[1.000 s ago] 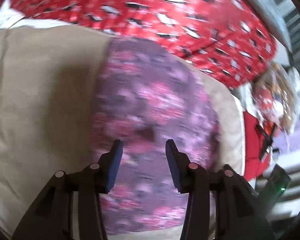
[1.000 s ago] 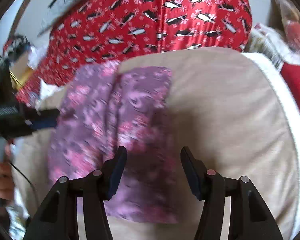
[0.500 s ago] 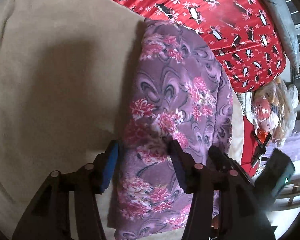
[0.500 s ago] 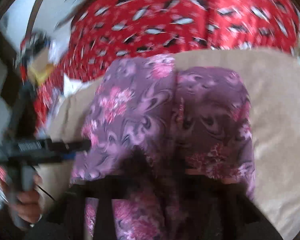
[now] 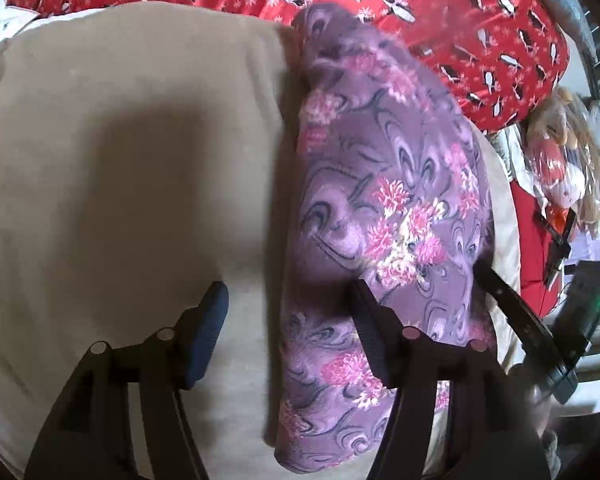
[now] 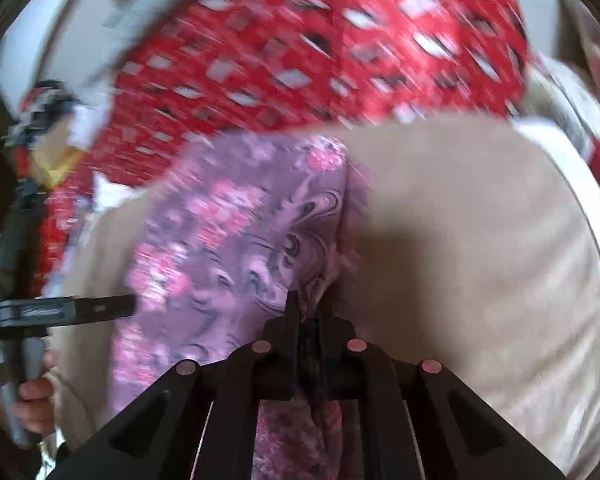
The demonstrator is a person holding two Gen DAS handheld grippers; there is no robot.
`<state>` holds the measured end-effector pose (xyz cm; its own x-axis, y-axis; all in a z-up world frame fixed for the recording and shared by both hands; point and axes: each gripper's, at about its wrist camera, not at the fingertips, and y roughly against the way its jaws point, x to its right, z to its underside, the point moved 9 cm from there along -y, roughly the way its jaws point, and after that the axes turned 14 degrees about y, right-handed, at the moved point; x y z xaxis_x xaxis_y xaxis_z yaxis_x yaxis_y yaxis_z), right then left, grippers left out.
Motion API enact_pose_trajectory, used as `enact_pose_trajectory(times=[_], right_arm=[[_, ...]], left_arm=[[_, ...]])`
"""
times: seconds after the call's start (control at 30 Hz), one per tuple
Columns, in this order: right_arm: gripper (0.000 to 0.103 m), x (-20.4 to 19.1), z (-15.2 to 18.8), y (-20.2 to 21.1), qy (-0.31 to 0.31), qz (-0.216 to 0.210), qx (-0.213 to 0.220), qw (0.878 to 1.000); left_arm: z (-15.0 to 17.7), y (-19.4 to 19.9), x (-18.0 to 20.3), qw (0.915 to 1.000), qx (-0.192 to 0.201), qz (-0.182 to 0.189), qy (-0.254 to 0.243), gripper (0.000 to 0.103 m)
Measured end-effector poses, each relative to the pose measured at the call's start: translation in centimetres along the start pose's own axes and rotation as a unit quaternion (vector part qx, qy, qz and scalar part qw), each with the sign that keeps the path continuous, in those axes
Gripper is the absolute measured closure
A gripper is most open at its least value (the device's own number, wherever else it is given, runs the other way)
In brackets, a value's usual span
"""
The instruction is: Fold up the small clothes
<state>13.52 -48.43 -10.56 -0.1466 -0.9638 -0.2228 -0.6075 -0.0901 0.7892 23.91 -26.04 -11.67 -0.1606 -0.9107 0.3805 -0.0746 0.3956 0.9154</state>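
step: fold purple floral garment (image 5: 384, 208) lying on beige cushion (image 5: 120, 160) | right gripper (image 6: 306, 312) pinches its edge | left gripper (image 5: 288, 328) opening, nothing gripped | tip: lift edge evenly

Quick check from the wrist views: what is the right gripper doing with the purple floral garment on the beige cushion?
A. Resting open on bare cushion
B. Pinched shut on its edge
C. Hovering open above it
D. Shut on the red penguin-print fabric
B: the right gripper has its fingers closed together on a gathered edge of the purple floral garment, which lies on the beige cushion.
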Motion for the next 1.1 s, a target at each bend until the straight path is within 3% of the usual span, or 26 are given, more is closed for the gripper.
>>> enact_pose_trajectory(times=[0.13,0.2,0.27,0.33,0.37,0.4,0.47,0.5,0.57,0.6,0.63,0.7,0.77,0.83,0.9,0.97,1.1], right_arm=[[0.084,0.7,-2.3,0.9,-0.059,-0.048,0.031,0.997],[0.058,1.0,-3.8,0.9,-0.08,-0.062,0.048,0.994],[0.045,1.3,-5.1,-0.6,-0.092,-0.065,0.036,0.993],[0.046,0.8,-5.9,-2.6,-0.092,-0.064,0.007,0.994],[0.057,0.7,-6.4,-3.1,-0.086,-0.071,0.004,0.994],[0.082,0.4,-7.4,-2.9,-0.066,-0.07,0.021,0.995],[0.093,0.6,-8.8,-2.0,-0.043,-0.065,0.058,0.995],[0.098,1.4,-9.2,-2.2,-0.056,-0.061,0.071,0.994],[0.098,3.4,-8.2,-4.1,-0.092,-0.052,0.04,0.994],[0.097,3.8,-7.2,-5.7,-0.098,-0.049,0.003,0.994],[0.096,3.9,-6.9,-6.1,-0.095,-0.046,-0.003,0.994],[0.09,3.6,-7.9,-4.6,-0.077,-0.035,0.021,0.996],[0.089,2.9,-9.0,-2.8,-0.052,-0.019,0.05,0.997],[0.088,1.5,-10.0,-1.8,-0.022,-0.035,0.079,0.996],[0.076,0.6,-9.9,-3.1,0.003,-0.022,0.058,0.998],[0.074,0.8,-7.9,-6.4,0.019,0.015,-0.03,0.999],[0.072,1.7,-8.2,-2.1,-0.022,-0.01,0.019,1.0]], left_arm=[[-2.0,1.4,0.3,0.9997,0.021,0.011,0.0,0.041],[-3.3,1.6,1.2,0.9994,0.028,0.018,0.009,0.041],[-5.0,1.3,2.2,0.9993,0.033,0.013,0.011,0.041],[-6.1,0.7,3.1,0.9994,0.034,0.002,0.003,0.041],[-6.7,0.4,3.5,0.9994,0.036,-0.001,-0.001,0.041],[-7.3,0.1,3.8,0.999,0.044,-0.003,-0.004,0.041],[-8.5,-0.7,3.7,0.9979,0.06,-0.021,-0.011,0.039],[-9.0,-1.4,3.6,0.9977,0.061,-0.028,-0.01,0.032],[-9.3,-3.1,2.8,0.9977,0.051,-0.045,-0.003,0.023],[-9.4,-3.7,2.5,0.9984,0.041,-0.039,0.005,0.022],[-9.4,-3.5,2.3,0.9987,0.041,-0.03,0.011,0.022],[-9.7,-2.3,2.3,0.9982,0.056,-0.02,0.006,0.022],[-9.5,-0.4,2.2,0.9964,0.083,-0.008,0.014,0.022],[-9.0,0.6,2.0,0.9949,0.098,-0.002,0.023,0.022],[-8.7,-0.5,1.9,0.9945,0.095,-0.041,0.011,0.022],[-8.1,-1.7,2.0,0.9953,0.073,-0.062,-0.011,0.022],[-6.5,1.2,2.1,0.9956,0.08,-0.044,-0.023,0.023]])
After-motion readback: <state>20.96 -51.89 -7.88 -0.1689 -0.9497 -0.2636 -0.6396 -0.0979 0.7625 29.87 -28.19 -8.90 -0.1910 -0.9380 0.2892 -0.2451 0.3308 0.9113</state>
